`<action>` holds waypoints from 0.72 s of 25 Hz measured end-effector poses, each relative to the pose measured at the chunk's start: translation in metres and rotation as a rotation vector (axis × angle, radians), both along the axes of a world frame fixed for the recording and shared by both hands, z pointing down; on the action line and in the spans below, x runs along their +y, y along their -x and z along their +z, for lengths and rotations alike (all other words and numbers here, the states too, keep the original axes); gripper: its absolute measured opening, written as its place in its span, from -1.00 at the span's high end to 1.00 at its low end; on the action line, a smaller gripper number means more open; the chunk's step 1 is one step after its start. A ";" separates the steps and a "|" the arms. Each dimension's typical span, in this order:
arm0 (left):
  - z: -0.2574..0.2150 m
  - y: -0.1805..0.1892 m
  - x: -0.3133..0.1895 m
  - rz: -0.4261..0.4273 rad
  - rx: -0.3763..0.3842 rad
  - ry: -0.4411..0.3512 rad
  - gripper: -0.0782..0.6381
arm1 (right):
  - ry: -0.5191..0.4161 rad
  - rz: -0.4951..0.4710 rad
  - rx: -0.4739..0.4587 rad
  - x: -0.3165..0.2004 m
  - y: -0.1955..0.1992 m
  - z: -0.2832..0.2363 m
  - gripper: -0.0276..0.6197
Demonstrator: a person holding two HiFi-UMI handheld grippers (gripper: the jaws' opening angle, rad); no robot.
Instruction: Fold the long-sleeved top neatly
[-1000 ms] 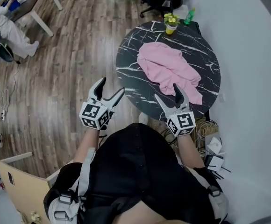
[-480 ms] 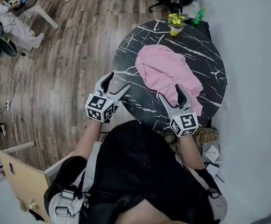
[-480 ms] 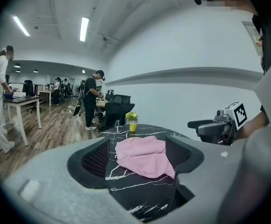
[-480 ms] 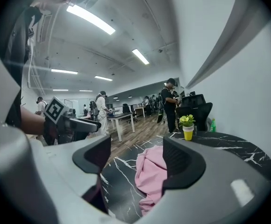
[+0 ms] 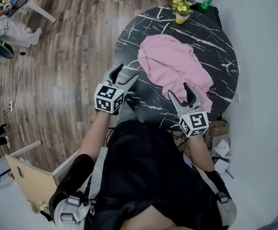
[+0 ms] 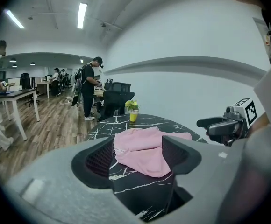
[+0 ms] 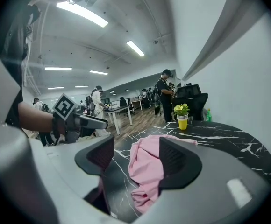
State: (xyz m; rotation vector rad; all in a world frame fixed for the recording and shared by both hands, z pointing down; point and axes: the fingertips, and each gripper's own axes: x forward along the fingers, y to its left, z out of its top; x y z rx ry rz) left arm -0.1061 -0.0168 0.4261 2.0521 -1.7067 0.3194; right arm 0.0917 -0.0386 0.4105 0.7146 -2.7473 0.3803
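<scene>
Crumpled pink long-sleeved top (image 5: 175, 71) lies on the round counter (image 5: 220, 37); left gripper (image 5: 128, 72) and right gripper (image 5: 179, 90) hover beside it, jaws apart though just narrowing, nothing between them; light, limp cloth, probably best pinched at hem corners

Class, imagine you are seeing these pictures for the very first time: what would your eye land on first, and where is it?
A crumpled pink long-sleeved top lies in the middle of a round black marble table, with a yellow flower pot at the far edge. At the near edge the left claw and right claw hover with jaws apart, having just closed a little, nothing between them.
</scene>
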 end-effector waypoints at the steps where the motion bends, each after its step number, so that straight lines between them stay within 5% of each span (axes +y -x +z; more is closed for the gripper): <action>1: 0.004 0.001 -0.005 0.007 0.001 0.011 -0.14 | -0.002 0.012 0.005 -0.002 0.000 0.000 0.00; 18: 0.065 0.028 -0.103 0.179 0.063 0.167 -0.10 | 0.041 0.201 0.073 -0.022 0.027 0.008 0.08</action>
